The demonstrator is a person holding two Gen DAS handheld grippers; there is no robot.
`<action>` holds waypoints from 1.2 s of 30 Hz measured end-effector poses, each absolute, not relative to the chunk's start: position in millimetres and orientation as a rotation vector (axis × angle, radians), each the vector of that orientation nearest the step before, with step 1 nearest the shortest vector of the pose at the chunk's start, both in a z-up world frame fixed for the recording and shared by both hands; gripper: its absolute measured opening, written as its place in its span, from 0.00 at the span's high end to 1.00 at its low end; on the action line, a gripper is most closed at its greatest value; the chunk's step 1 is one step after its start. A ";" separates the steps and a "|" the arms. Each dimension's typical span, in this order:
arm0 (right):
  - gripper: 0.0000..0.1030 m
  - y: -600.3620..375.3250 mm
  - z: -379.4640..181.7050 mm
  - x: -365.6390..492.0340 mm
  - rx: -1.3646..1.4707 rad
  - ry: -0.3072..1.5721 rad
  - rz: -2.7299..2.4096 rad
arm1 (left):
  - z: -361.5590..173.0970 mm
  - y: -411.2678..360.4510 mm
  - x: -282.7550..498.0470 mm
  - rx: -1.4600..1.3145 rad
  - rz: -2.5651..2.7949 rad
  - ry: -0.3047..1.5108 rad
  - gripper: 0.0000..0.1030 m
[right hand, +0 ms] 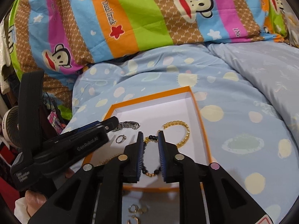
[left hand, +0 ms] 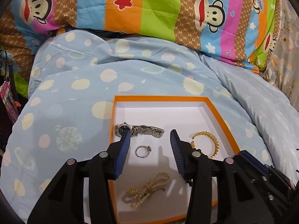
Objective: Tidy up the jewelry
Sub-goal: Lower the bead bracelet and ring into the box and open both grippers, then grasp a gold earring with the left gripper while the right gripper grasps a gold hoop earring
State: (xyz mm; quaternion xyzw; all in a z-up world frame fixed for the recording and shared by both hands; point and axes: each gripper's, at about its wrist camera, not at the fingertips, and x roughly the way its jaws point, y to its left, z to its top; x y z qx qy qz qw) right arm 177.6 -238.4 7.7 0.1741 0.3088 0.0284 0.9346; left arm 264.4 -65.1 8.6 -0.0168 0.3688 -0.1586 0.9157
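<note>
An orange box with a white inside (left hand: 160, 99) (right hand: 203, 123) lies on the bed. In it are a silver watch (left hand: 142, 129) (right hand: 129, 125), a silver ring (left hand: 143, 151) (right hand: 121, 138), a gold bracelet (left hand: 211, 141) (right hand: 183, 132) and a pearl necklace (left hand: 149, 188). My left gripper (left hand: 149, 136) is open and empty above the ring. My right gripper (right hand: 151, 136) hangs over the box with its jaws narrowly apart around a black and gold bead bracelet (right hand: 152, 172), which lies in the box between them. The left gripper's body (right hand: 71, 145) shows at left in the right wrist view.
Gold earrings (right hand: 135, 210) lie on the bedding just in front of the box. A blue dotted duvet (left hand: 74, 112) surrounds the box. A bright striped monkey pillow (left hand: 149, 9) lies behind. A small fan (right hand: 10, 125) and clutter sit at the left edge.
</note>
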 end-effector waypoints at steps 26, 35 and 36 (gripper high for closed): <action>0.65 -195.9 -23.6 84.1 0.266 0.764 0.048 | -25.0 3.8 119.2 -0.109 -0.330 0.825 0.58; 0.65 -181.6 -35.6 107.6 0.240 0.861 0.050 | -27.0 16.2 123.3 -0.176 -0.334 0.836 0.55; 0.65 -180.3 -36.2 109.8 0.236 0.867 0.046 | -27.1 15.6 122.8 -0.172 -0.336 0.837 0.55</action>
